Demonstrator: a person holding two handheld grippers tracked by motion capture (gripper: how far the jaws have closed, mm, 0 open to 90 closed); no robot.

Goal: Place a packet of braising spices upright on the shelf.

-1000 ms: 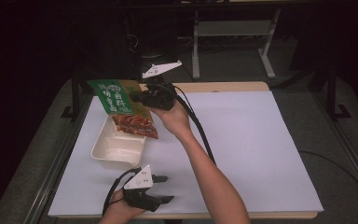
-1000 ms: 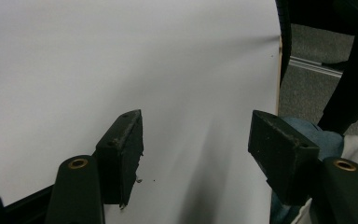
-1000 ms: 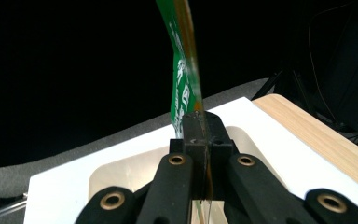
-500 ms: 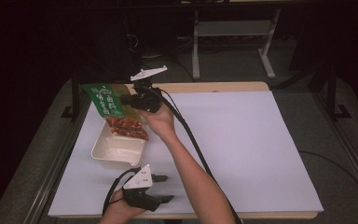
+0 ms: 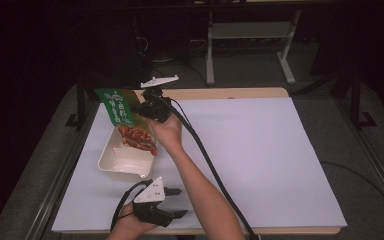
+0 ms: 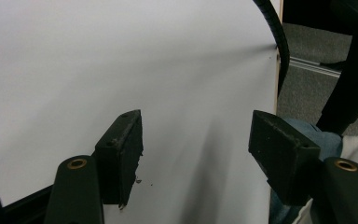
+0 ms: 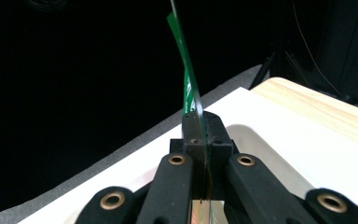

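A flat green snack packet [image 5: 126, 119] with a picture of reddish food hangs tilted over a cream plastic tray [image 5: 125, 156] on the left side of the white table cover [image 5: 260, 150]. My right gripper [image 5: 141, 109] is shut on the packet's edge; in the right gripper view the thin green packet [image 7: 186, 88] stands edge-on between the closed jaws of the right gripper [image 7: 201, 128]. My left gripper [image 5: 176, 202] rests near the table's front edge with its jaws apart. In the left gripper view the left gripper [image 6: 196, 135] has only white cover between its black fingers [image 6: 121, 149].
The wooden table edge [image 5: 230, 93] runs along the back. Dark rails flank the table, and a grey frame stand [image 5: 250, 35] sits behind it. The right gripper's cable [image 5: 205, 155] trails across the cover toward the front.
My right gripper has carried the packet leftward and lower over the tray. The left gripper has stayed in place.
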